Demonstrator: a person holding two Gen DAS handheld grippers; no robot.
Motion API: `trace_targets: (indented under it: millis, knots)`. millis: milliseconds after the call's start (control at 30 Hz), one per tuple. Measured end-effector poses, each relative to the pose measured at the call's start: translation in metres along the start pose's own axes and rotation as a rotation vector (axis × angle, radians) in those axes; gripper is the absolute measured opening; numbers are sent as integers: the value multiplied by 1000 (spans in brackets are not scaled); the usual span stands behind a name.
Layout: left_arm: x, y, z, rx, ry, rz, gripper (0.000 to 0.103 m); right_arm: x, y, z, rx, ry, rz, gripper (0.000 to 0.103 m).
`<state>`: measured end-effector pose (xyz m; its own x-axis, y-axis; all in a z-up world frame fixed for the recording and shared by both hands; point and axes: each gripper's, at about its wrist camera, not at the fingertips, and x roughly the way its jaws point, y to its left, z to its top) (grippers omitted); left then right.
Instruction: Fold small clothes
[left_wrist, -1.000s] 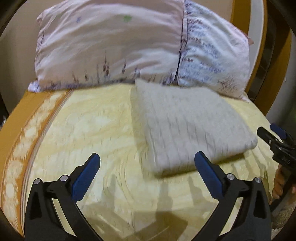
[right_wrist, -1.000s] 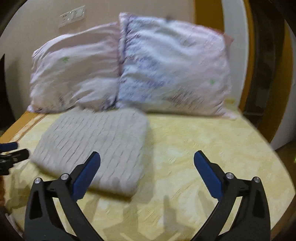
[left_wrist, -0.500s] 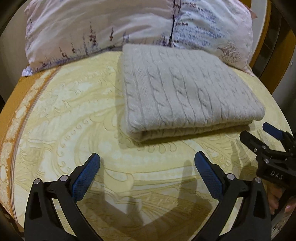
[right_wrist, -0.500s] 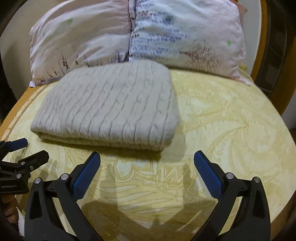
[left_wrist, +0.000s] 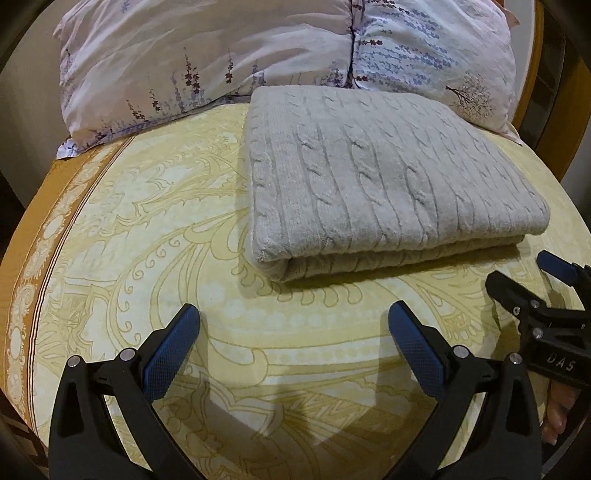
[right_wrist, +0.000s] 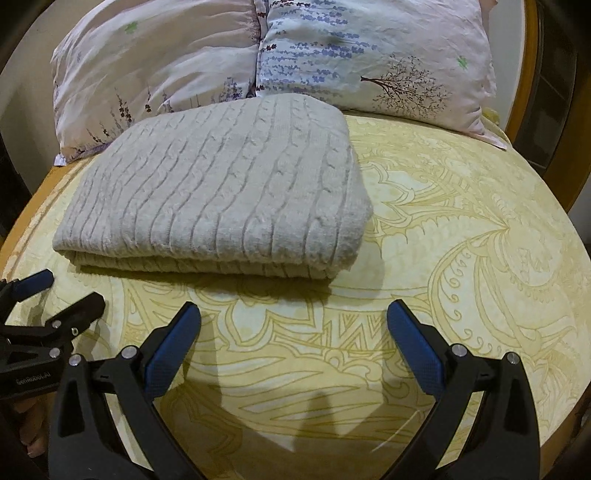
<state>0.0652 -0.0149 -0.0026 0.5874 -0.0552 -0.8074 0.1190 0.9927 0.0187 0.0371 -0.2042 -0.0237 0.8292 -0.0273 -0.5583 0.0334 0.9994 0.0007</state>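
A folded grey cable-knit sweater (left_wrist: 384, 177) lies on the yellow patterned bed sheet (left_wrist: 147, 236), its thick folded edge facing me. It also shows in the right wrist view (right_wrist: 221, 192). My left gripper (left_wrist: 293, 321) is open and empty, just in front of the sweater's near left corner. My right gripper (right_wrist: 293, 317) is open and empty, just in front of its near right corner. Each gripper shows at the side of the other's view: the right gripper (left_wrist: 524, 277), the left gripper (right_wrist: 62, 291).
Two floral pillows (left_wrist: 207, 55) (right_wrist: 373, 55) lean against the headboard right behind the sweater. An orange border (left_wrist: 37, 229) marks the sheet's left edge. A wooden frame (right_wrist: 532, 62) stands at the right.
Both grippers have tilted down and moved closer to the sweater, which now fills more of both views. The jaws stay open.
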Motion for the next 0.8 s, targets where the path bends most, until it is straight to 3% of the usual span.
trace_targets:
  millis: [800]
  knots:
    - [3,2,2,2,1,6,102,1,1,0,-6,-1,3,101]
